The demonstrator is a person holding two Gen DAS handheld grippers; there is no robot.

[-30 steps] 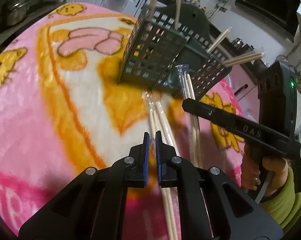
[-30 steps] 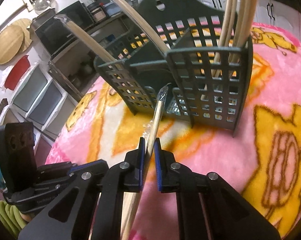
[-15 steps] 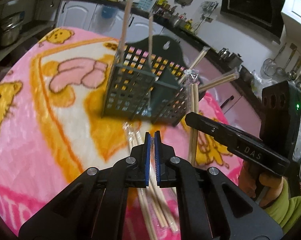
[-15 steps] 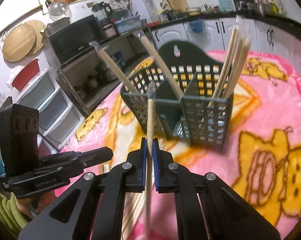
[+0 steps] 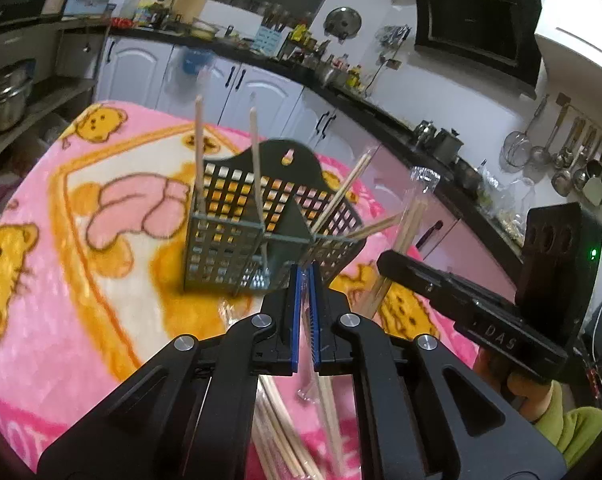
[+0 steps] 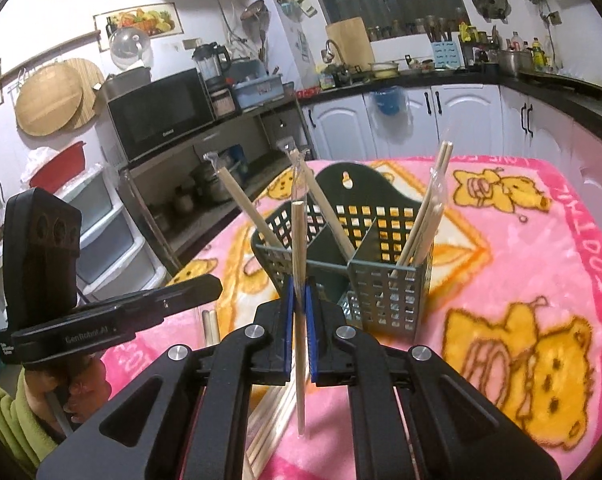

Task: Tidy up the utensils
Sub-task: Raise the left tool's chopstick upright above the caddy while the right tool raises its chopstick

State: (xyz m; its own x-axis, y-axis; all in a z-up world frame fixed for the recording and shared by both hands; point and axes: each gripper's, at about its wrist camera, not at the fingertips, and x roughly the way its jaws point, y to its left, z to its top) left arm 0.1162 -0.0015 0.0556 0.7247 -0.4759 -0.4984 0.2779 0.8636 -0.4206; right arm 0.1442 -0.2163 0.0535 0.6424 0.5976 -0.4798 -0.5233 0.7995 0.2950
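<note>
my right gripper (image 6: 297, 304) was clamped on a wrapped chopstick pair (image 6: 299, 264), upright before the caddy (image 6: 381, 280). my left gripper (image 5: 305, 296) was clenched, gripping nothing i could see.

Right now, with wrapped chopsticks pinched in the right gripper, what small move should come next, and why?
Probably carry the wrapped chopsticks, pinched upright in the right gripper, forward over the green caddy and lower them into a compartment. It already holds several pairs, and more lie on the blanket.
</note>
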